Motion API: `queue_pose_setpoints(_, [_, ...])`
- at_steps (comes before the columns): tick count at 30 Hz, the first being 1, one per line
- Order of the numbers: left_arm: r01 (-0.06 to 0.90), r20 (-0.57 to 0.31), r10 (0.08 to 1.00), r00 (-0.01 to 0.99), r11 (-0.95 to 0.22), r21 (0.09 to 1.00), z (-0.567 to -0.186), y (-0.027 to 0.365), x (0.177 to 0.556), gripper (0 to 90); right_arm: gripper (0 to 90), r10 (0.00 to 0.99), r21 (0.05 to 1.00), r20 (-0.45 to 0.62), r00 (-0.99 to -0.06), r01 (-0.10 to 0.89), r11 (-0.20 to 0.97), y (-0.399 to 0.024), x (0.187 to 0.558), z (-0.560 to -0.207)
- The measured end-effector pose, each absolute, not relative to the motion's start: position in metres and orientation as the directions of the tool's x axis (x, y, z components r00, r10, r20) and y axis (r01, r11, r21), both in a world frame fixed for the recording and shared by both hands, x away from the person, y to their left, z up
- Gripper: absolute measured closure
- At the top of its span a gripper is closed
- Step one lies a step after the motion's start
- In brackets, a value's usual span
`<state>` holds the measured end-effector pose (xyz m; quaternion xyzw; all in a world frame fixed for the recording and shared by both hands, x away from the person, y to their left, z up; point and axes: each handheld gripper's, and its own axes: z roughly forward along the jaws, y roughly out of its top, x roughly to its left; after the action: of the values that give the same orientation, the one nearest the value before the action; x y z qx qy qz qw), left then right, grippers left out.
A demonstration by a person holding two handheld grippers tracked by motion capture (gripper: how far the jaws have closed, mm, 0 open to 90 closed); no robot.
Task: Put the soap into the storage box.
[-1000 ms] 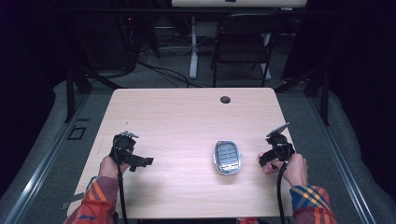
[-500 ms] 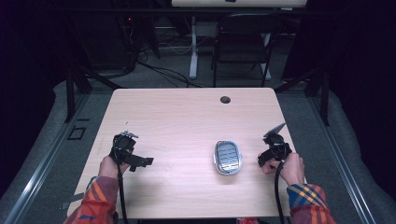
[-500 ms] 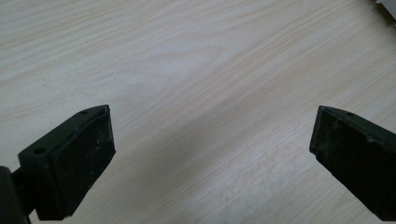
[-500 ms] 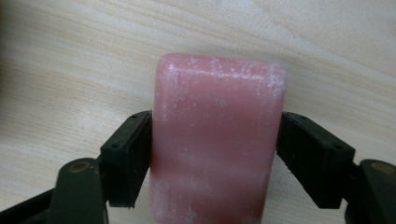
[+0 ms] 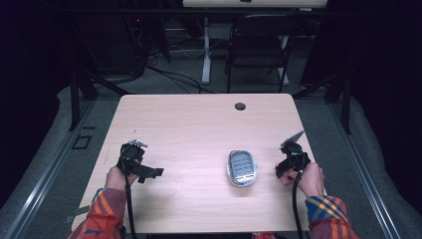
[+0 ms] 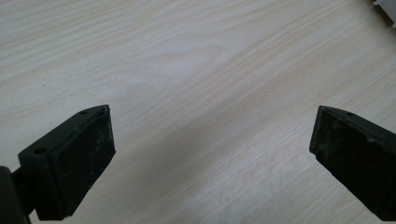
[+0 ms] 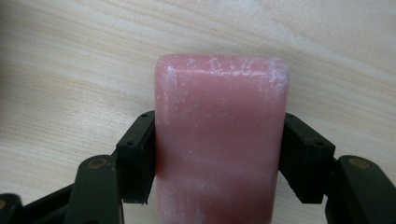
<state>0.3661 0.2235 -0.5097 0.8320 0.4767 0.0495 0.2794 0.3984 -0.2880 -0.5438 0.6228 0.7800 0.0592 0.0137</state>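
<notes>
A pink bar of soap [image 7: 220,140] with white scuffs stands between the jaws of my right gripper [image 7: 219,154], which is shut on its two long sides just above the wooden table [image 7: 70,70]. In the high view my right gripper [image 5: 291,160] is near the table's right edge, just right of a grey soap dish [image 5: 242,168] with a ridged tray. My left gripper [image 5: 145,172] is at the left of the table, held low. Its jaws stand wide apart in the left gripper view [image 6: 210,149], with bare wood between them.
The light wooden table [image 5: 199,129] has a dark cable hole [image 5: 240,106] near its far edge. A black chair [image 5: 259,50] and a desk leg stand beyond it on the grey floor. A white corner of the dish [image 6: 386,8] shows at top right.
My right gripper has shifted slightly left toward the soap dish. The left gripper has not moved.
</notes>
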Motion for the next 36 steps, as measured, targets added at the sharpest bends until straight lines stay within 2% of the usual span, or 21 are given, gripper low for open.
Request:
queue_pose_setpoints(17, [0.767,-0.185,0.823,0.537,-0.385,0.514,-0.509,0.223,0.365,0.0,36.6,0.976,0.125,0.081,-0.203,0.973,0.192,-0.292,0.398,-0.533])
queue_pose_setpoints(32, [0.768,-0.183,0.827,0.532,-0.379,0.517,-0.509,0.225,0.365,0.0,36.7,0.966,0.091,0.064,-0.252,0.965,0.246,-0.287,0.403,-0.523])
queue_pose_setpoints(33, [0.768,-0.183,0.827,0.531,-0.379,0.517,-0.509,0.225,0.365,0.0,36.7,0.970,0.123,0.065,-0.235,0.966,0.226,-0.286,0.403,-0.523])
queue_pose_setpoints(36, [0.769,-0.183,0.828,0.531,-0.379,0.516,-0.509,0.225,0.365,0.0,36.7,0.967,0.110,0.071,-0.243,0.966,0.234,-0.287,0.404,-0.520])
